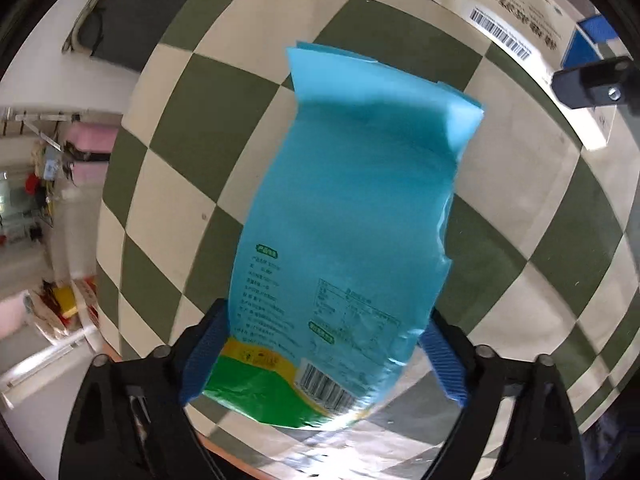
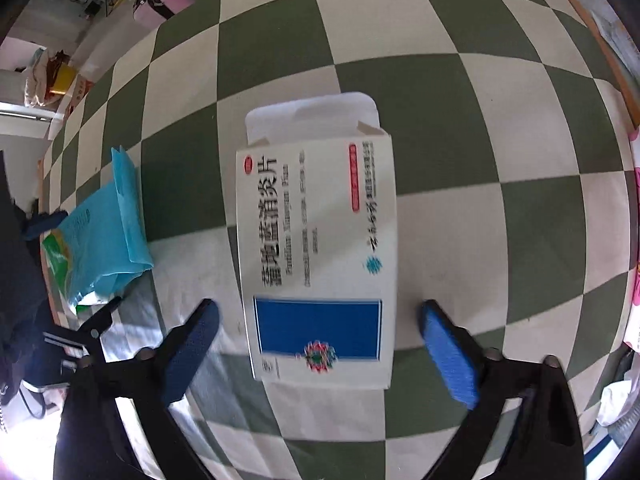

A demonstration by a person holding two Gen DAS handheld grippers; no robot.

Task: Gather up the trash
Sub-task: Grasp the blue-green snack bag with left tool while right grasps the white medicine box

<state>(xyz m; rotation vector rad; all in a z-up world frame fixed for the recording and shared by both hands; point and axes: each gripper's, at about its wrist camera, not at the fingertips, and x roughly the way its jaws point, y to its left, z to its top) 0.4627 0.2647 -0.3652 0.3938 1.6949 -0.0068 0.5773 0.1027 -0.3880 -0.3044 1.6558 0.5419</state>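
Note:
A blue and green snack bag point(image 1: 344, 240) lies on the green and cream checkered cloth point(image 1: 168, 184). My left gripper point(image 1: 320, 360) straddles its lower end, blue pads at both sides; I cannot tell whether they press it. The bag also shows at the left of the right wrist view point(image 2: 100, 236). A white medicine box point(image 2: 320, 248) with a blue panel and an open flap lies flat on the cloth. My right gripper point(image 2: 320, 348) is open, its pads apart from the box on each side. The box shows at the top right of the left wrist view point(image 1: 500, 12).
The table's left edge point(image 1: 108, 240) drops to a floor with clutter and a pink case point(image 1: 92, 144). A dark cushion point(image 1: 140, 12) lies beyond the cloth. The right gripper's finger point(image 1: 588, 84) shows at the right of the left wrist view.

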